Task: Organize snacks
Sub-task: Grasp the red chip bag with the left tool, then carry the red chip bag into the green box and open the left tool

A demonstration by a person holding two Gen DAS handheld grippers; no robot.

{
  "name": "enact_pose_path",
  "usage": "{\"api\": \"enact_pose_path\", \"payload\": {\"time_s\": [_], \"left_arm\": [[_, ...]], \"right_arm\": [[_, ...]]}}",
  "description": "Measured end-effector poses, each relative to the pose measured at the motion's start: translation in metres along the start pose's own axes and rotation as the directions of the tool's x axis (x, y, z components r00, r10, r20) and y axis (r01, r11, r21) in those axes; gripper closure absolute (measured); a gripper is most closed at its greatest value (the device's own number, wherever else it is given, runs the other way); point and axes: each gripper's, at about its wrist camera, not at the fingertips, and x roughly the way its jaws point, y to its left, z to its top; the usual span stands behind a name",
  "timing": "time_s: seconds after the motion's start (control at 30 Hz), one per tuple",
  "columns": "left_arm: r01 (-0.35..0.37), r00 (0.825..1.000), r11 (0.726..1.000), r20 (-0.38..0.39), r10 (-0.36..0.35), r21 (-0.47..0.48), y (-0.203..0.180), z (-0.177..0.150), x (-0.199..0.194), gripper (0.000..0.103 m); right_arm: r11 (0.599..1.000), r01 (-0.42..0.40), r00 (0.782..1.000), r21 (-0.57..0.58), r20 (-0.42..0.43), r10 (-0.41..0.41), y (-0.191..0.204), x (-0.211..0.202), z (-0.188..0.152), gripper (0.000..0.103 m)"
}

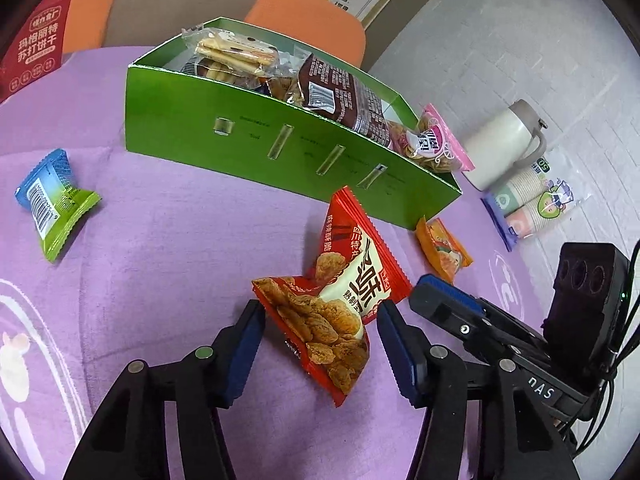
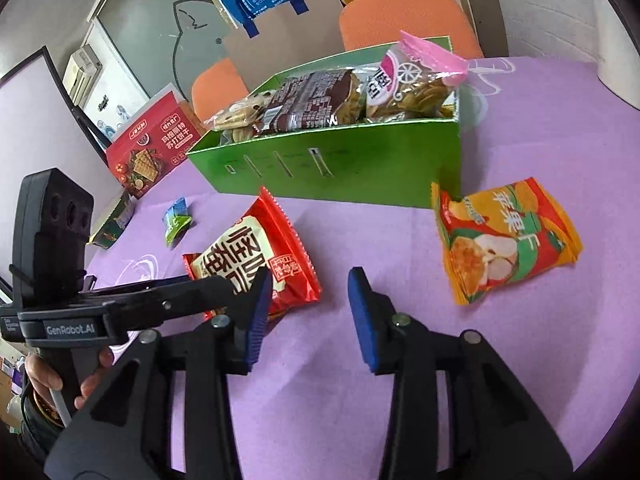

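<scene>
A red snack packet (image 1: 340, 300) lies buckled on the purple cloth in front of the green box (image 1: 280, 152). It sits between the blue pads of my left gripper (image 1: 320, 306), and both pads touch its edges. The same red packet (image 2: 256, 248) shows in the right wrist view, partly under the left gripper's arm. My right gripper (image 2: 310, 314) stands open over bare cloth beside it, holding nothing. An orange apple-chip packet (image 2: 504, 240) lies to its right, near the corner of the green box (image 2: 360, 168), which holds several snack packs.
A small blue and green packet (image 1: 52, 200) lies apart at the left. A red biscuit box (image 2: 152, 152) stands at the back left. A white flask (image 1: 504, 144) and a pack of paper cups (image 1: 532, 204) lie off the cloth at the right. Orange chairs (image 2: 408, 16) stand behind.
</scene>
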Motion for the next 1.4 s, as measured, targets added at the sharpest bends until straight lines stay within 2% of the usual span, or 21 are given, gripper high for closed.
{"api": "enact_pose_path", "payload": {"time_s": [0.07, 0.13, 0.17, 0.27, 0.4, 0.5, 0.57, 0.63, 0.7, 0.87, 0.93, 1.1, 1.2, 1.33, 1.37, 1.4], "left_arm": [[0.012, 1.0, 1.0, -0.009, -0.012, -0.01, 0.003, 0.0, 0.002, 0.05], [0.028, 0.999, 1.0, -0.023, -0.028, -0.012, 0.005, 0.001, 0.006, 0.063], [0.035, 0.999, 0.999, -0.029, -0.035, -0.012, 0.005, 0.001, 0.007, 0.066], [0.023, 0.999, 1.0, -0.028, -0.023, 0.006, 0.003, 0.0, 0.007, 0.071], [0.035, 0.999, 0.999, -0.034, -0.035, 0.001, 0.004, -0.003, 0.004, 0.072], [-0.023, 1.0, 0.999, -0.012, 0.023, 0.033, -0.001, -0.008, -0.004, 0.07], [-0.054, 0.999, 0.998, 0.001, 0.054, 0.034, -0.003, -0.011, -0.009, 0.062], [-0.056, 0.998, 0.998, 0.009, 0.056, 0.015, -0.001, -0.017, -0.015, 0.048], [-0.03, 0.999, 1.0, 0.016, 0.03, -0.007, 0.001, -0.023, -0.018, 0.046], [-0.024, 1.0, 1.0, 0.017, 0.024, 0.001, 0.001, -0.027, -0.016, 0.048], [-0.018, 1.0, 1.0, 0.008, 0.018, 0.003, 0.0, -0.025, -0.014, 0.055], [-0.02, 1.0, 1.0, 0.021, 0.02, -0.008, 0.004, -0.022, -0.02, 0.055], [-0.003, 1.0, 0.999, 0.027, 0.004, -0.032, 0.008, -0.015, -0.021, 0.055], [-0.016, 1.0, 1.0, 0.005, 0.016, -0.003, 0.004, -0.011, -0.01, 0.055], [-0.018, 1.0, 1.0, -0.002, 0.018, 0.008, 0.002, -0.011, -0.007, 0.056], [-0.029, 1.0, 0.999, 0.008, 0.029, 0.016, 0.001, -0.012, -0.007, 0.067]], "right_arm": [[1.0, -0.026, 1.0, 0.004, -0.015, 0.026, 0.0, 0.007, 0.002, 0.062], [0.998, -0.063, 0.997, 0.019, -0.038, 0.064, -0.001, 0.013, 0.001, 0.062], [0.997, -0.07, 0.997, 0.02, -0.042, 0.071, 0.0, 0.014, -0.001, 0.071], [0.999, -0.052, 0.998, -0.006, -0.038, 0.052, 0.005, 0.007, -0.006, 0.076], [0.998, -0.059, 0.998, 0.016, -0.025, 0.059, 0.005, 0.001, -0.014, 0.084], [0.999, -0.049, 0.998, 0.019, -0.024, 0.05, 0.007, -0.001, -0.019, 0.087], [0.999, -0.037, 0.999, 0.014, -0.023, 0.037, 0.01, -0.003, -0.02, 0.087], [1.0, -0.029, 0.999, 0.01, -0.023, 0.029, 0.012, -0.004, -0.022, 0.088], [0.999, -0.032, 0.999, 0.013, -0.028, 0.033, 0.015, -0.004, -0.025, 0.088], [0.999, -0.033, 0.999, -0.015, -0.034, 0.033, 0.025, -0.006, -0.03, 0.088], [1.0, -0.024, 0.999, -0.015, -0.024, 0.023, 0.026, -0.006, -0.028, 0.086], [1.0, -0.015, 1.0, 0.002, -0.022, 0.015, 0.025, -0.003, -0.025, 0.077], [1.0, -0.01, 1.0, 0.013, -0.029, 0.01, 0.024, 0.003, -0.024, 0.076], [1.0, -0.012, 0.999, 0.027, -0.037, 0.013, 0.023, 0.007, -0.026, 0.076], [1.0, -0.012, 0.999, 0.026, -0.039, 0.013, 0.024, 0.007, -0.027, 0.077], [1.0, -0.005, 0.999, 0.02, -0.04, 0.005, 0.024, 0.006, -0.027, 0.077]]}}
